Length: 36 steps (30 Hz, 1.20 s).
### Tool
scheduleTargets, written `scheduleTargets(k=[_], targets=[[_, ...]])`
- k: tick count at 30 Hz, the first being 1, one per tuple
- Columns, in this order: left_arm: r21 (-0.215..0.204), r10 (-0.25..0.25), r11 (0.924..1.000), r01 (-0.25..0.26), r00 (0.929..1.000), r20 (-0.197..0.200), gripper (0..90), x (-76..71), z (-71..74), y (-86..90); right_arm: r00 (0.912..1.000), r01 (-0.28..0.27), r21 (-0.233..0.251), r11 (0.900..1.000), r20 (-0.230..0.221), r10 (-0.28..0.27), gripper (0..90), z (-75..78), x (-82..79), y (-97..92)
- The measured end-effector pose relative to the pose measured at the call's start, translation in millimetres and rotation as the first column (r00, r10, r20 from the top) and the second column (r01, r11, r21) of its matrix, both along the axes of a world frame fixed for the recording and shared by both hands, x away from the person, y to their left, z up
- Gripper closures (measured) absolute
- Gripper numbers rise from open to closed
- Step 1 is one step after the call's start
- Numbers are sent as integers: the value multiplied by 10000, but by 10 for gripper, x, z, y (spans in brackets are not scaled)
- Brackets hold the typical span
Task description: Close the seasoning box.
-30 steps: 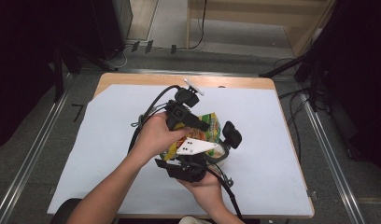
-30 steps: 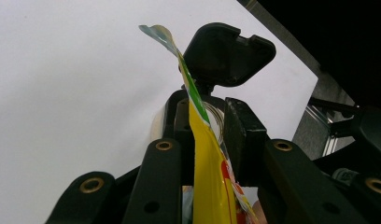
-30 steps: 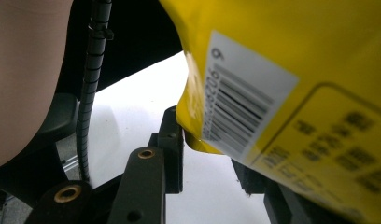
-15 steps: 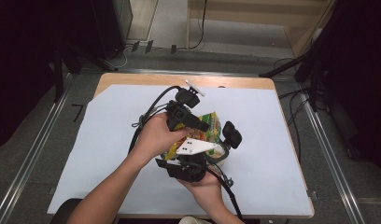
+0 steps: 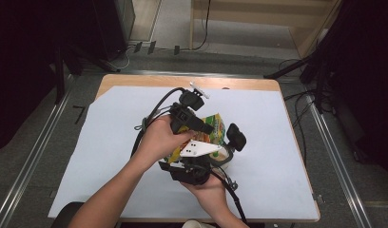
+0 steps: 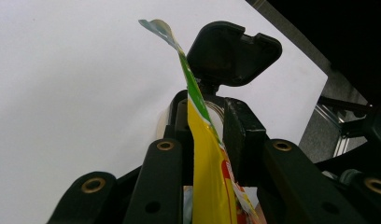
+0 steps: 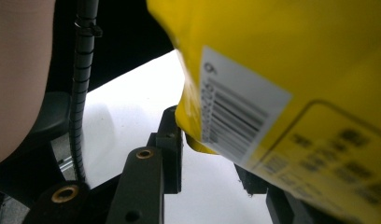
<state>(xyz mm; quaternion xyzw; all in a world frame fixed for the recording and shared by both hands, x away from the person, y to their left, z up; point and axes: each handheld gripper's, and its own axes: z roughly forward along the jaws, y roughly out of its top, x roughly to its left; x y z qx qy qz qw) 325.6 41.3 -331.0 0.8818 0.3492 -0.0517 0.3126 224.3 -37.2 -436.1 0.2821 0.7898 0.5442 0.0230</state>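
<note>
Pouring from a yellow packet [image 5: 208, 135] into a lidded cup [image 5: 224, 156] at the table's middle appears under way; next, likely tilting it further. The left gripper [image 6: 205, 140] pinches the packet's edge. The right gripper [image 7: 212, 156] clasps the cup, judging by the high view.

- The yellow packet [image 7: 291, 93] is blurred in the right gripper view; its barcode label cannot be read, and the top and right edges crop it.
- Below the packet [image 6: 209, 177] in the left gripper view, the bottom edge cuts it off.
- Beside the packet [image 5: 208, 130] in the high view, hands and grippers hide most of the cup [image 5: 222, 155].
</note>
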Motion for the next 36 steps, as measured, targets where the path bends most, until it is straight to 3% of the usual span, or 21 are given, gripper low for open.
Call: scheduleTargets(k=[9, 25, 33, 36], targets=[[-96, 14, 10000, -16, 9998, -180, 773, 16, -7, 11, 10000, -41, 17, 10000, 66, 40, 675, 17, -15, 3], [-54, -8, 10000, 9, 10000, 27, 769, -6, 7, 1, 9998, -27, -44, 10000, 201, 28, 677, 2, -3, -6], [-177, 4, 9998, -9, 9994, -333, 772, 43, -20, 23, 9998, -52, -24, 10000, 209, 52, 676, 25, -24, 2], [-151, 8, 9999, -13, 9996, -290, 772, 39, -19, 26, 9996, -53, -110, 9999, 290, 56, 676, 22, -28, 8]])
